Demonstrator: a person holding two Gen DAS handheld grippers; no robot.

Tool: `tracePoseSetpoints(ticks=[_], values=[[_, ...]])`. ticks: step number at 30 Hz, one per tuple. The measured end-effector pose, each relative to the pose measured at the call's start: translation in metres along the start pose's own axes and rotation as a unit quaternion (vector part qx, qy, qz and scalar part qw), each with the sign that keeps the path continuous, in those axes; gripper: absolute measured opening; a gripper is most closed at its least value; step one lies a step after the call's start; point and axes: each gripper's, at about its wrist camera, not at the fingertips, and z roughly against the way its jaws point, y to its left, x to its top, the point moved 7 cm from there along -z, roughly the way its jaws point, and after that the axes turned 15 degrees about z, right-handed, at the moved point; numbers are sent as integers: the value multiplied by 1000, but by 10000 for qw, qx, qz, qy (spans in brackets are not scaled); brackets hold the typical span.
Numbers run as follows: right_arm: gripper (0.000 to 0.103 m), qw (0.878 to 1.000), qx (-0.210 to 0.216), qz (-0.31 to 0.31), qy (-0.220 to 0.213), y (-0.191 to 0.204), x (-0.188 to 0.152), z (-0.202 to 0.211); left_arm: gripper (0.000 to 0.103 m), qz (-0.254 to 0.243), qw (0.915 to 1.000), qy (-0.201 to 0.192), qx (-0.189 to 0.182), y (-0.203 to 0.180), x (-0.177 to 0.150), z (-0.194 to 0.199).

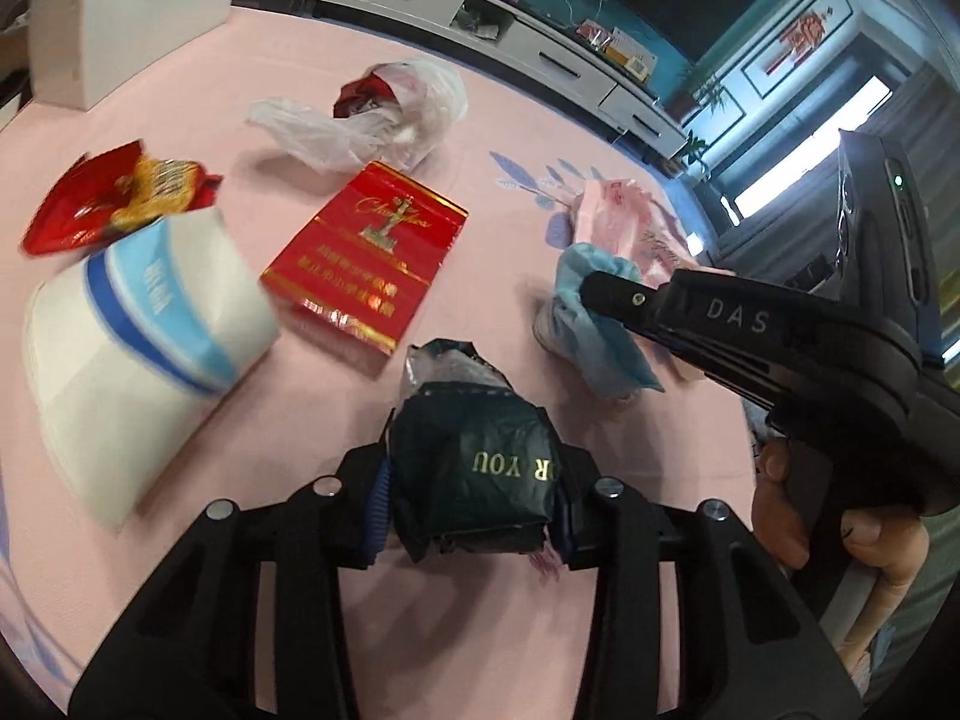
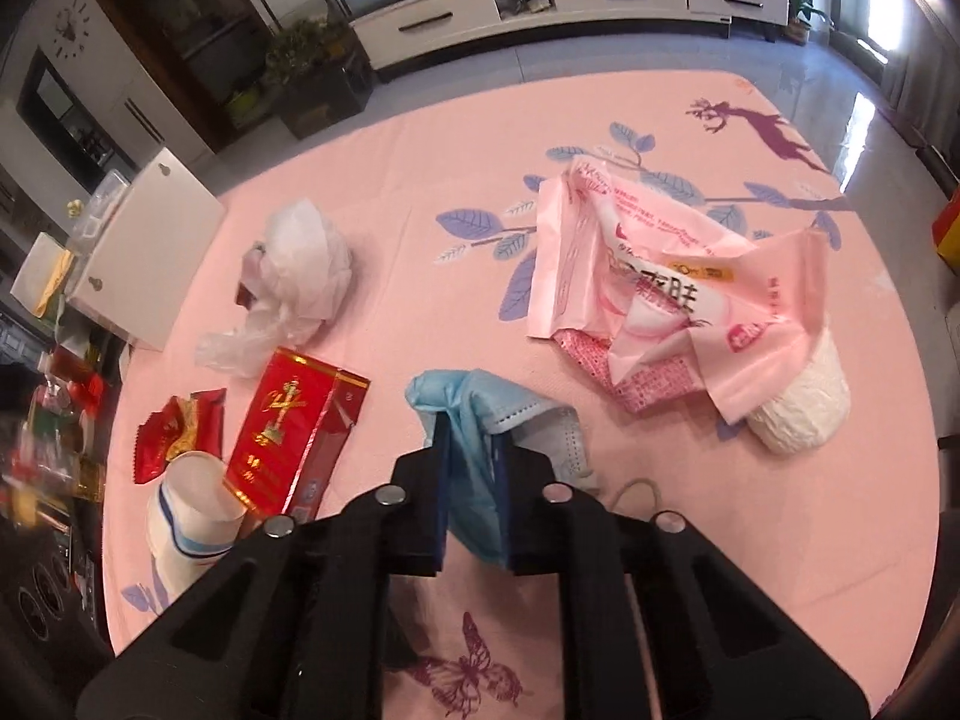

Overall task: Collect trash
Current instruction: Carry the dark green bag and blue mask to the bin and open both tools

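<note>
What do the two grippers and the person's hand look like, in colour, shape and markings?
Both are matte black plastic frames with triangular cut-outs and round silver bolts. The left gripper has ribbed blue pads. The right gripper has flat dark-blue pads; in the left view its finger carries grey letters "DAS", and its body shows a small green light. The hand holding it is bare.

A pink-clothed counter [image 2: 420, 180] carries a red carton [image 2: 294, 432], paper cup [image 2: 192, 510], red wrapper [image 2: 171, 432], clear plastic bag [image 2: 294, 276], pink packaging [image 2: 672, 276] and white board [image 2: 156, 246] at its left edge.
</note>
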Motion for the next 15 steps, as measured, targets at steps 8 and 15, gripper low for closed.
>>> tracePoseSetpoints(ticks=[8,15], values=[[12,9982,-22,190,-577,-3,-27,78,41,-119,9981,-540,-286,2,-23,72],[12,9949,-311,281,-914,-19,-67,144,42,75,9956,-872,-341,16,-55,103]])
